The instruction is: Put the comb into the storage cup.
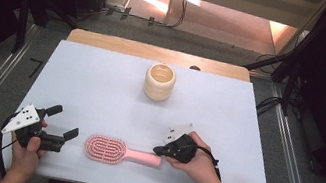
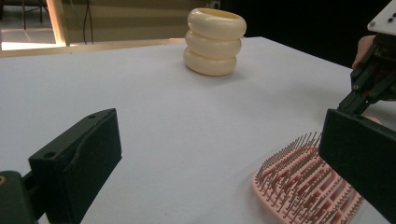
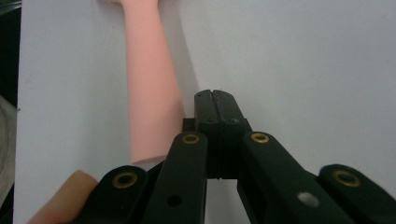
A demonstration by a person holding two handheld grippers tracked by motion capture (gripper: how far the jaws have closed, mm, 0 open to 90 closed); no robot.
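White tabletop (image 1: 101, 85): pictured from above, both grippers held low over it.
Left gripper (image 1: 64, 122): jaws seen spread apart, nothing between them.
Pink hairbrush (image 1: 112, 150): laid flat, bristles up, between the grippers.
Right gripper (image 1: 159, 149): jaws pressed together, empty, just beside the brush handle's end.
Cream ribbed cup (image 1: 159, 81): stood upright farther back.

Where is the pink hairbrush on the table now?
In the high view the pink hairbrush lies near the front edge of the white table, between the left tool and right tool, bristles up.
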